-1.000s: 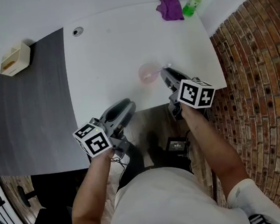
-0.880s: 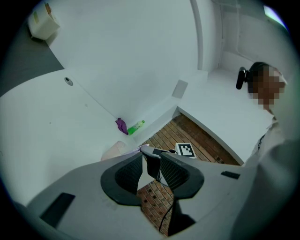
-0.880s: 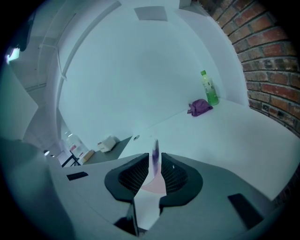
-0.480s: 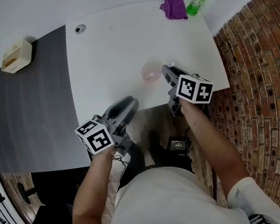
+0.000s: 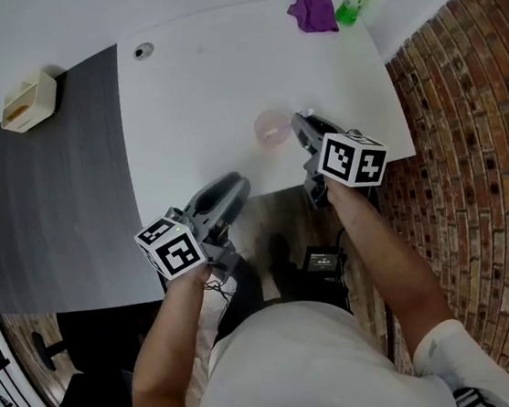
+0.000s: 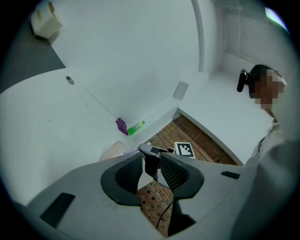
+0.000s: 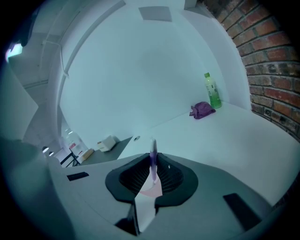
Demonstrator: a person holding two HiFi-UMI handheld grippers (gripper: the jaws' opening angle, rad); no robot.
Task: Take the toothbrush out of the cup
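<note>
One toothbrush (image 7: 153, 157), slim and purple-white, stands upright between the pads of the right tool (image 7: 151, 174), which looks clamped on its handle. Its lower end seems to be inside the pink cup (image 5: 272, 129).

The cup looks light and sits near the tabletop's (image 5: 195, 95) front edge. A slanted pull could catch the rim and tip it, since the left tool (image 6: 151, 171), jaws apart and empty, hangs well away.

Only the right gripper view shows the grip. The head view shows the cup's place on the tabletop.

White table (image 5: 195, 95), grey desk (image 5: 51, 195), brick wall (image 7: 272, 56)
</note>
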